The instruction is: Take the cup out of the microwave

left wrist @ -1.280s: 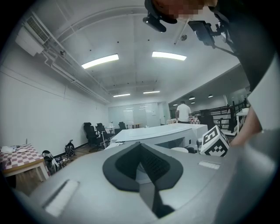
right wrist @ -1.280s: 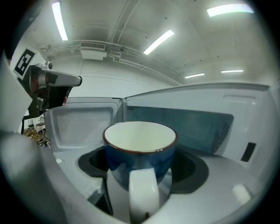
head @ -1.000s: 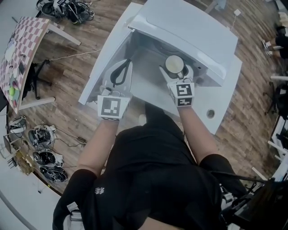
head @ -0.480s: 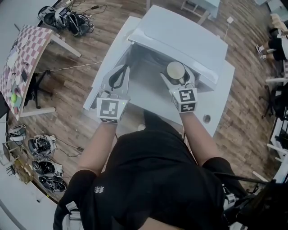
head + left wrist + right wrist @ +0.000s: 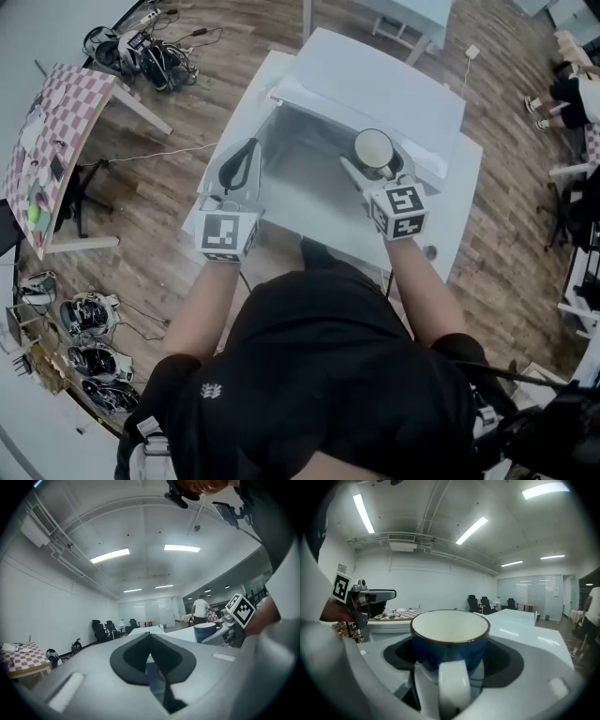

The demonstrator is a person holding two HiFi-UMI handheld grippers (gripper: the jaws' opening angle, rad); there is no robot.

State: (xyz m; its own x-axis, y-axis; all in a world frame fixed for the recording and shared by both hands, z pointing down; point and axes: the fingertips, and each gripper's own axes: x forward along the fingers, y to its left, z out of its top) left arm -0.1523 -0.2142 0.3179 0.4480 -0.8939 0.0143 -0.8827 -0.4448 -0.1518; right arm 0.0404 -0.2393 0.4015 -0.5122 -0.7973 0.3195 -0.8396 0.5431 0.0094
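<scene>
The cup is blue outside and cream inside, with a white handle. My right gripper is shut on the cup and holds it upright at the mouth of the white microwave. In the right gripper view the cup fills the space between the jaws, handle toward the camera. My left gripper is shut on nothing and hangs over the left part of the microwave's opening. From the left gripper view, the cup shows at the right.
The microwave stands on a white table with a round hole near its right corner. A table with a checkered cloth stands to the left. Cables and gear lie on the wooden floor.
Both grippers have drawn back a little from the microwave's opening toward me. The cup has come along in the right gripper. The head view has shifted.
</scene>
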